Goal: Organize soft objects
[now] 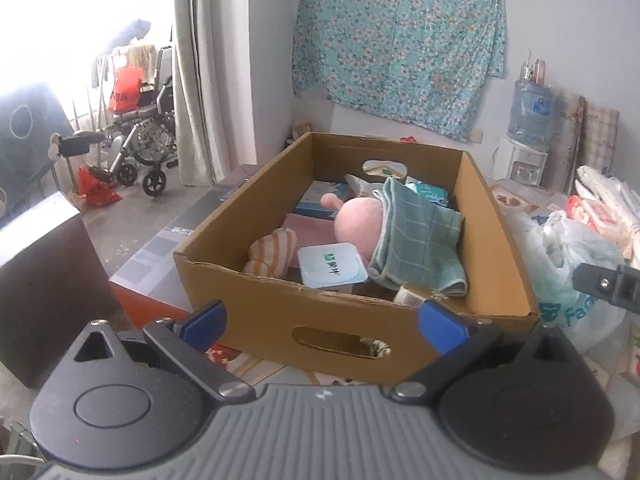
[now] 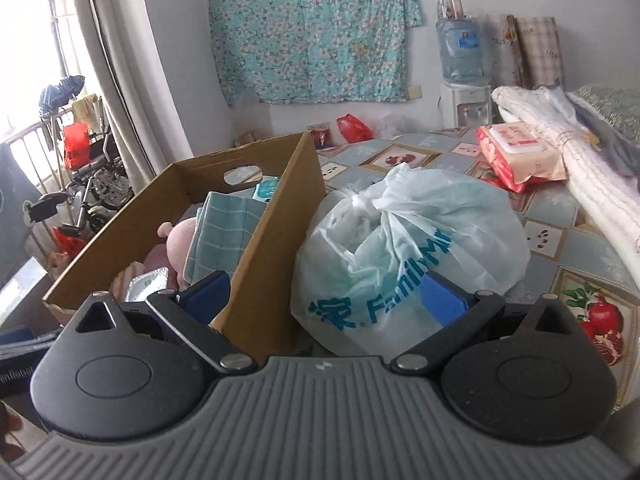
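Note:
A brown cardboard box (image 1: 256, 320) (image 2: 276, 216) stands on the table. Inside lie a pink plush toy (image 1: 356, 222) (image 2: 180, 246), a green checked cloth (image 1: 416, 236) (image 2: 224, 220) draped over it, a striped orange sock (image 1: 272, 254) and a pale blue wipes pack (image 1: 332, 270). My left gripper (image 1: 326, 318) is open in front of the box's near wall, holding nothing. My right gripper (image 2: 326, 300) is open, spanning the box's right wall and a tied white plastic bag (image 2: 408, 248) (image 1: 568, 264). The tip of the right gripper shows at the right edge of the left wrist view.
A pink wipes package (image 2: 520, 152) and rolled white bedding (image 2: 592, 168) lie on the patterned tablecloth (image 2: 560, 236) at right. A water dispenser (image 2: 464, 76) stands by the wall under a floral cloth (image 2: 312, 28). A wheelchair (image 1: 144, 136) and curtain are at left.

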`<state>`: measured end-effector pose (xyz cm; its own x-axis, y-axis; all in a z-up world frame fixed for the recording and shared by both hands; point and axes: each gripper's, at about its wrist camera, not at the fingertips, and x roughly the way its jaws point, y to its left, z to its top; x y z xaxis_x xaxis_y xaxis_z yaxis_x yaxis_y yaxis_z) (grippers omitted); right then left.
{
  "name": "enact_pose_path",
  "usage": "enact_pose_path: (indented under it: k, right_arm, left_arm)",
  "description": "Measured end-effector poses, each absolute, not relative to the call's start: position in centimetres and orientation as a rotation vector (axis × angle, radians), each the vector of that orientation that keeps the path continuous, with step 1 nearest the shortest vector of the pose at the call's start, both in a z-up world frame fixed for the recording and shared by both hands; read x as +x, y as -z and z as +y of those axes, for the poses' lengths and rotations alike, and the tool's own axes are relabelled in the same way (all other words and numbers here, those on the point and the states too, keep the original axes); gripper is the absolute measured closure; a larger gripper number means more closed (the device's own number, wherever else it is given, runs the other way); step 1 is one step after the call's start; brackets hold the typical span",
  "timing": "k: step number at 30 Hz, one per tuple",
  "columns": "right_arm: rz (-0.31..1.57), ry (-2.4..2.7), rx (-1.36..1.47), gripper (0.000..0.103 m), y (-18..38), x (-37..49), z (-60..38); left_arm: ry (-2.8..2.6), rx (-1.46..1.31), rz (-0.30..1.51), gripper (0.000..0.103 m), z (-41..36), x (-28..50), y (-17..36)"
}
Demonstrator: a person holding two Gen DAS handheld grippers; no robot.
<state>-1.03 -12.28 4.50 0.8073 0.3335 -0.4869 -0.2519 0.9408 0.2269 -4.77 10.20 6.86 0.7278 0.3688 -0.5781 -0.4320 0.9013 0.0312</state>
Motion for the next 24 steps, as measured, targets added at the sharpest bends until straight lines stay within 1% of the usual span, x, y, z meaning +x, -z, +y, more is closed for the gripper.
enact_pose_path:
  k: [4, 24]
  right_arm:
    - [0.542, -0.325, 0.136, 0.001, -4.2, -1.6, -12.2]
    - [0.646, -0.47, 0.025, 0.001, -3.4, -1.9, -7.8]
  left_arm:
    - [-0.453, -0.089, 0.619, 0.0, 10.1, -4.8, -6.9]
    - [-0.485, -0.053, 0.68, 0.0, 9.9, -4.4, -6.6]
